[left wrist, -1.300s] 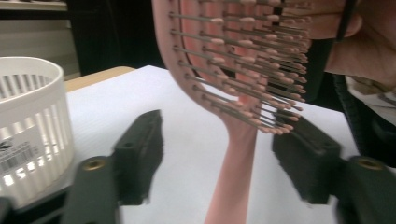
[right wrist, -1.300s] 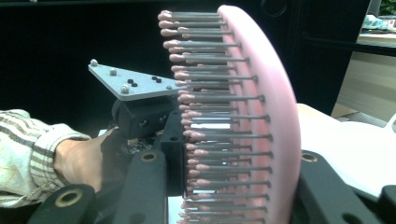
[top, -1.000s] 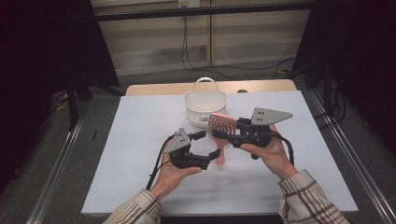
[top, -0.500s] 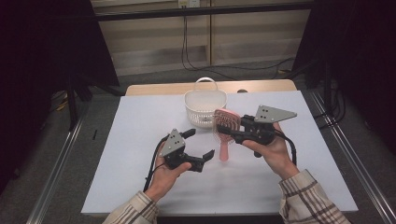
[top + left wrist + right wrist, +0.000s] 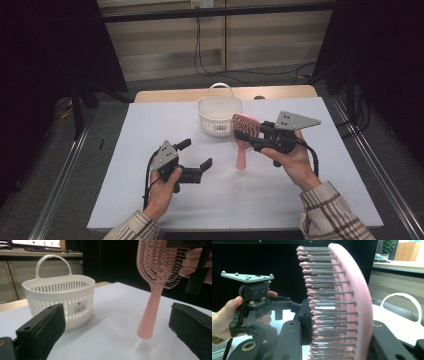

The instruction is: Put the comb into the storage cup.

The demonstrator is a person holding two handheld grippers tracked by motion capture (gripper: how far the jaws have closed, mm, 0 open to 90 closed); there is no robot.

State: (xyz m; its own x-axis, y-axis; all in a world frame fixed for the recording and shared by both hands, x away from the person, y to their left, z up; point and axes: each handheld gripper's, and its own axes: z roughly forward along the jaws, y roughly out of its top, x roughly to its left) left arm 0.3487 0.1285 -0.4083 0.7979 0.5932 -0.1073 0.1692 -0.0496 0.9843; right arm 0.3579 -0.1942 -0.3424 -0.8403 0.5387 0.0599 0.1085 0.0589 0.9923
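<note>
Pink hairbrush is clamped by its head in the right gripper, handle down, just beside the white basket. Left gripper has just been opened wide, nothing between its jaws. Handover probably done; next, the brush needs lifting over the basket rim.

Fixtures on and around the white table top.
Toward 12 o'clock on the top, standing upright: white slotted basket with hoop handle and a small label on its wall. Beyond it, also at 12 o'clock: strip of bare wooden edge. Farther back: dark cables hanging before pale panels. At 9 and 3 o'clock, down on the floor: metal rails.
</note>
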